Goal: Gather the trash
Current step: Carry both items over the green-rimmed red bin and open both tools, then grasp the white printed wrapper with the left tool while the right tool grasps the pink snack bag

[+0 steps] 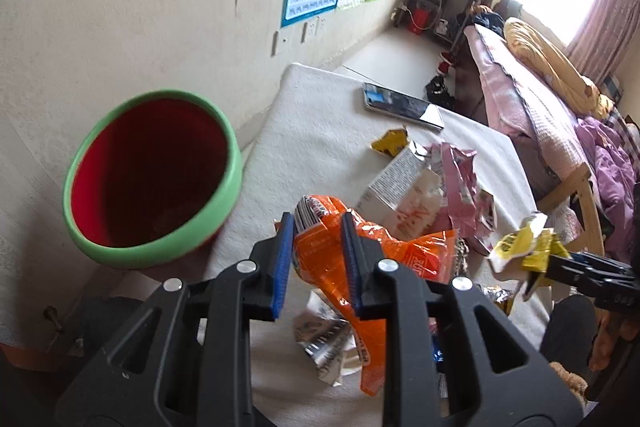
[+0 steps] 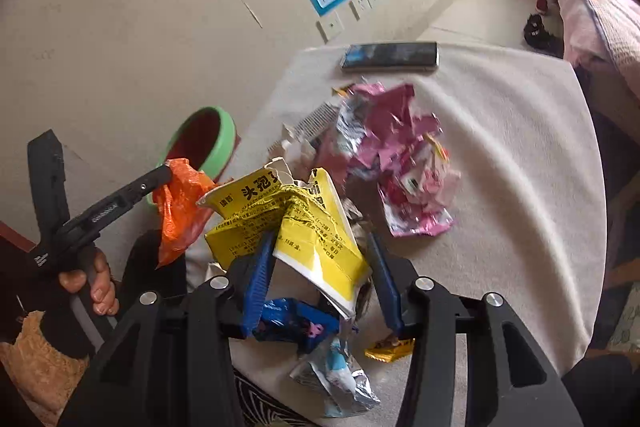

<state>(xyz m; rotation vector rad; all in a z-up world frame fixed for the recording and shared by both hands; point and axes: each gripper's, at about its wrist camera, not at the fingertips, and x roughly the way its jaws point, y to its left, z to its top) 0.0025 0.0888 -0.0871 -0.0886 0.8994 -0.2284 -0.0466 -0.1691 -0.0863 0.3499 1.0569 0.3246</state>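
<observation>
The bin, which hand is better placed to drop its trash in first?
Probably the left. The left gripper, shut on the orange wrapper, sits right beside the bin. The right gripper holds the yellow wrapper farther over the table.

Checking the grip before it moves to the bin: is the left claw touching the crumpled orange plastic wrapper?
Touching. Left wrist view: left claw pinches the crumpled orange plastic wrapper.

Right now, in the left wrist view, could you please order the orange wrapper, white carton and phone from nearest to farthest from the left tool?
1. Orange wrapper, gripped in the left tool.
2. White carton, just beyond, right.
3. Phone, at the table's far edge.
</observation>
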